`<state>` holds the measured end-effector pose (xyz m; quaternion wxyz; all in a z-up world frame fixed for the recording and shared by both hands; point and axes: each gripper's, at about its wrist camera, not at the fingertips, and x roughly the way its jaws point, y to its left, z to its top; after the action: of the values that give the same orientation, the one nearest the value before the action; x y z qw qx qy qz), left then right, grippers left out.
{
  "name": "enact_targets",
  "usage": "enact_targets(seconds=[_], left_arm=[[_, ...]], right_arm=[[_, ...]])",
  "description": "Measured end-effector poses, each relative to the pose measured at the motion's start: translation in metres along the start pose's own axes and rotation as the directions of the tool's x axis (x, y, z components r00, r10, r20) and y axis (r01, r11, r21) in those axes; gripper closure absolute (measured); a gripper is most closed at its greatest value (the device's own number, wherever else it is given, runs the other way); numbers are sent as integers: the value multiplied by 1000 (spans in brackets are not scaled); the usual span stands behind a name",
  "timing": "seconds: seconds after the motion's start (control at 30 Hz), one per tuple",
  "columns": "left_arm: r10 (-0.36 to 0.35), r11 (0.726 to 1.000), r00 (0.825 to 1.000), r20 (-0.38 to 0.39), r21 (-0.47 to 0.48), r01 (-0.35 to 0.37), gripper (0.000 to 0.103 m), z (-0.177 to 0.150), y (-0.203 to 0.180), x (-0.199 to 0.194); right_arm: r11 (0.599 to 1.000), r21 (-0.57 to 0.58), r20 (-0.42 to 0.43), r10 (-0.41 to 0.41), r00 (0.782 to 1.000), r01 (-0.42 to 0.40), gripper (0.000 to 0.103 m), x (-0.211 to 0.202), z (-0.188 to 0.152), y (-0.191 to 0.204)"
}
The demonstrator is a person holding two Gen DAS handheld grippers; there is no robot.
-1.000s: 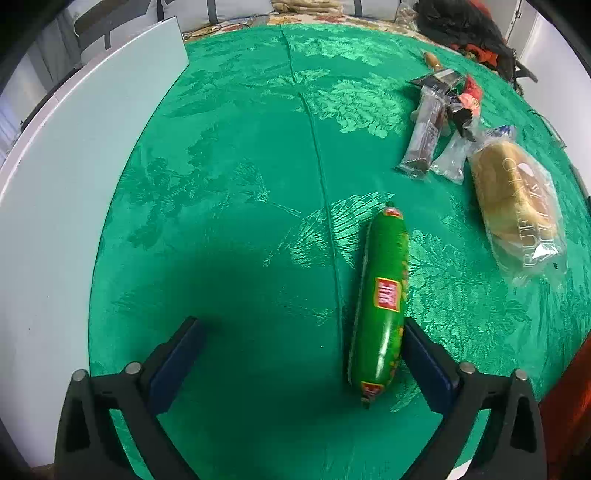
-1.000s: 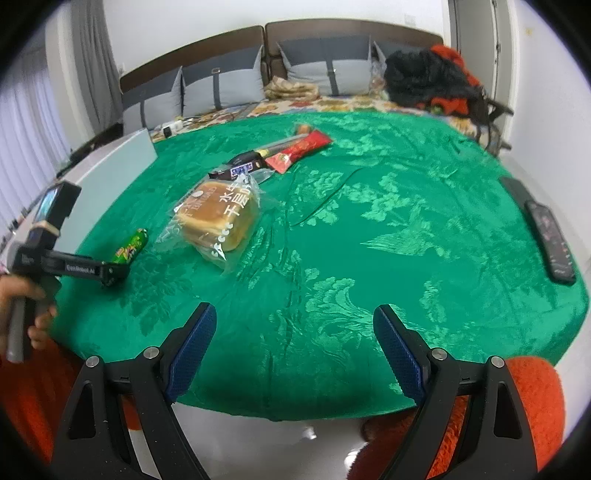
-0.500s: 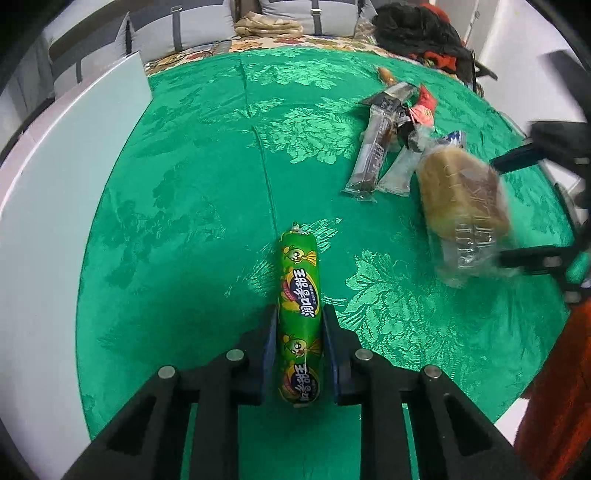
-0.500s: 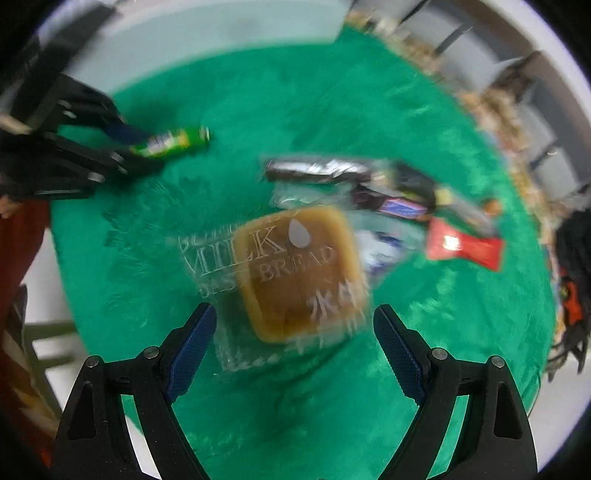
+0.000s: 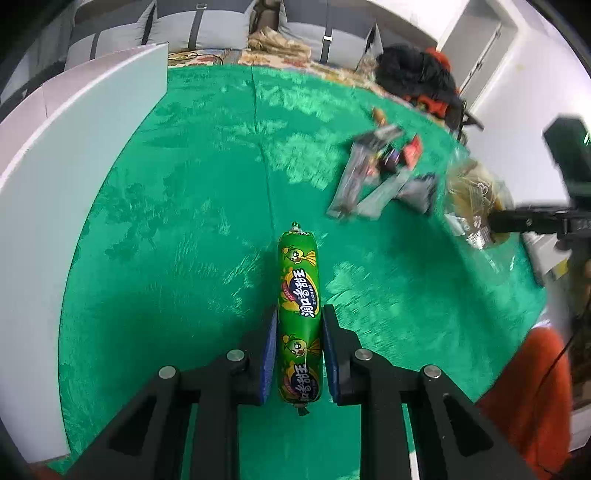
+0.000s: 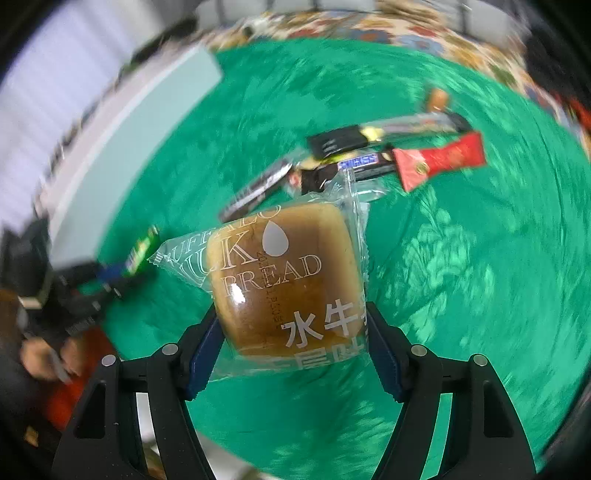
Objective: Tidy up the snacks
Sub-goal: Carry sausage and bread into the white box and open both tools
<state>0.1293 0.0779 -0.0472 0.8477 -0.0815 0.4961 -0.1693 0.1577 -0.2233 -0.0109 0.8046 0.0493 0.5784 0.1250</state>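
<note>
My left gripper is shut on a green sausage stick, which points away over the green tablecloth. My right gripper is shut on a clear-wrapped milk bread bun, held above the cloth. The bun also shows at the right edge of the left wrist view, with the right gripper's dark body behind it. The left gripper and the sausage show blurred at the left of the right wrist view.
A pile of snack bars lies at the far right of the cloth; in the right wrist view it includes a Snickers bar and a red packet. A white board stands along the left edge. Sofa cushions lie beyond.
My right gripper has closed on the milk bread and lifted it off the cloth. My left gripper stays shut on the sausage and has raised it slightly.
</note>
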Motion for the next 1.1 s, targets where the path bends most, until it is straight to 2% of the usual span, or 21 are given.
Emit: enact_targets(seconds=[0.1,0.17,0.27,0.4,0.47,0.53,0.6,0.63,0.67,0.7,0.73,0.8,0.83,0.9,0.93,1.0,1.03,1.1], left_arm=[[-63,997,997,49,-44,65,81,12,5,-26],[-100,991,990,95,-79,108,81,26,14,-52],[-107,984,981,161,-126,128,81,45,38,-96],[-34,975,972,233,-206,84,81,61,93,-154],[52,969,968,245,-247,11,81,62,127,-178],[133,954,963,233,-293,-61,81,60,159,-192],[232,926,955,183,-343,-159,79,54,193,-197],[294,903,944,150,-368,-223,69,51,207,-198],[348,876,930,121,-394,-277,59,46,222,-200],[377,859,920,106,-411,-305,39,41,232,-201],[399,845,911,103,-427,-322,26,35,240,-205],[425,829,897,123,-450,-331,22,20,250,-209],[426,824,895,130,-465,-325,22,15,254,-211],[420,822,895,148,-480,-306,22,8,255,-213],[415,825,895,160,-482,-296,22,5,249,-213],[397,845,898,189,-458,-277,22,2,229,-216],[381,863,901,210,-430,-265,22,3,213,-214],[339,895,910,239,-379,-234,22,2,184,-215]], right_arm=[[986,124,58,107,993,-114,29,-8,9,0],[974,143,104,160,982,-174,29,-14,18,16],[950,112,186,267,945,-291,29,-26,57,61],[902,-30,231,426,875,-432,28,-36,115,165],[873,-81,213,487,847,-481,28,-27,140,219],[858,-113,185,513,838,-500,27,-12,158,263],[862,-134,157,505,849,-488,23,10,172,305],[872,-134,134,486,864,-470,18,25,180,322],[880,-129,114,471,875,-457,17,38,185,335],[893,-125,97,445,890,-432,17,49,189,345],[901,-124,94,427,899,-415,17,52,192,352],[903,-137,115,422,899,-407,17,52,194,356],[901,-138,122,427,896,-410,17,51,194,353],[906,-136,155,419,895,-401,17,38,187,340],[916,-138,173,398,901,-378,17,35,184,332],[945,-135,212,323,923,-300,17,30,172,306],[954,-129,226,293,929,-269,17,21,160,299],[983,-103,269,174,947,-151,17,24,136,261]])
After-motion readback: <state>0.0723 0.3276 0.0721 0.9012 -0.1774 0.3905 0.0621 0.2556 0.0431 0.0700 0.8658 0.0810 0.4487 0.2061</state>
